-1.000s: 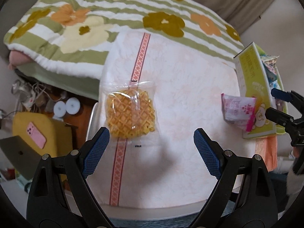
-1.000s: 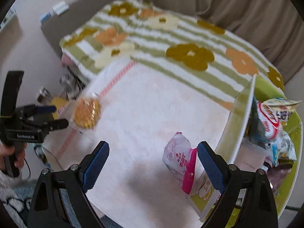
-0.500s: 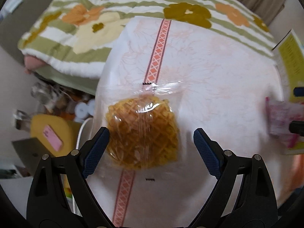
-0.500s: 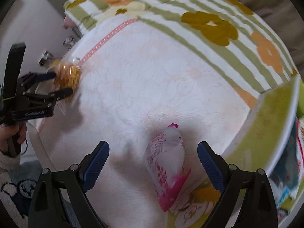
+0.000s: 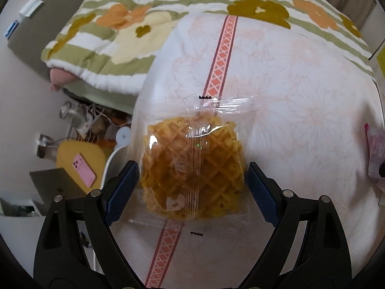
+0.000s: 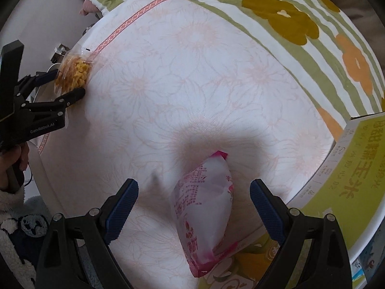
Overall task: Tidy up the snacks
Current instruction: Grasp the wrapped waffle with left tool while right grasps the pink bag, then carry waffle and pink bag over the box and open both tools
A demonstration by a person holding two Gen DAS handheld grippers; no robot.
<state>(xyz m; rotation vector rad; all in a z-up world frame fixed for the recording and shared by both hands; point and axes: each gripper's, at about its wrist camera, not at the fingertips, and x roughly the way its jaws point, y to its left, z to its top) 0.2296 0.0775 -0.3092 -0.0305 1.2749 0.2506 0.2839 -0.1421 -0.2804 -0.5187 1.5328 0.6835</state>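
Note:
A waffle in a clear wrapper (image 5: 192, 168) lies on the white cloth by its red patterned stripe. My left gripper (image 5: 192, 187) is open, one blue pad on each side of the waffle; it also shows in the right wrist view (image 6: 65, 84) around the waffle (image 6: 72, 77). A pink and white snack packet (image 6: 204, 214) leans against a yellow-green box (image 6: 336, 185). My right gripper (image 6: 193, 204) is open, its pads on either side of the packet with gaps. The packet's edge shows in the left wrist view (image 5: 375, 154).
The white floral cloth (image 6: 192, 84) covers a table beside a bed with a green striped flower quilt (image 5: 125, 31). Left of the table edge are a yellow seat with a pink phone (image 5: 84, 168) and tangled cables (image 5: 91, 122).
Both grippers have moved forward and down. The left one now straddles the waffle, the right one straddles the pink packet. Neither has shut.

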